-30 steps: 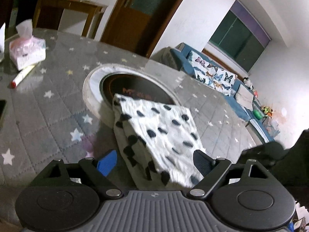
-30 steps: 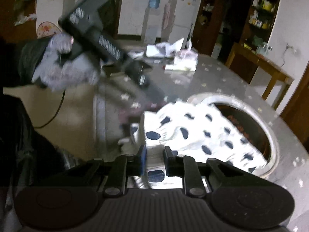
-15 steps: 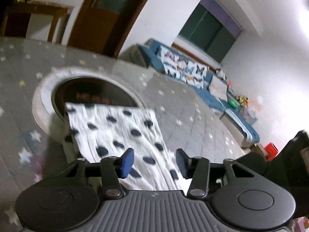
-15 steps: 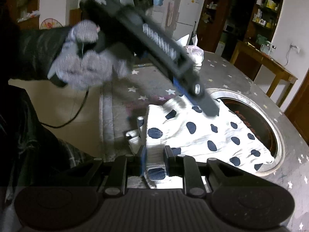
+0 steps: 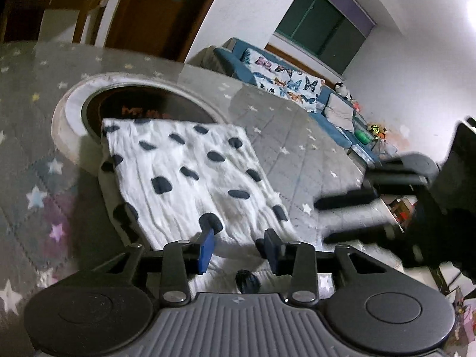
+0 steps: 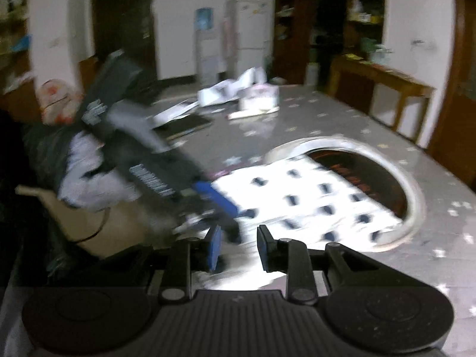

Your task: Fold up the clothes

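Folded white cloth with dark blue spots lies on the grey star-patterned worktop, its far edge overlapping the round metal-rimmed recess at 11 o'clock. Its near edge sits between the parted fingers of the left tool, nothing clamped. Right tool also stands apart, over the cloth's near corner. Bare worktop opens toward 2 o'clock in the left wrist view; the pink tissue pack sits far off.

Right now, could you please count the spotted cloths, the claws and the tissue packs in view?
Spotted cloth: 1
Claws: 2 (left claw, right claw)
Tissue pack: 1
Total: 4
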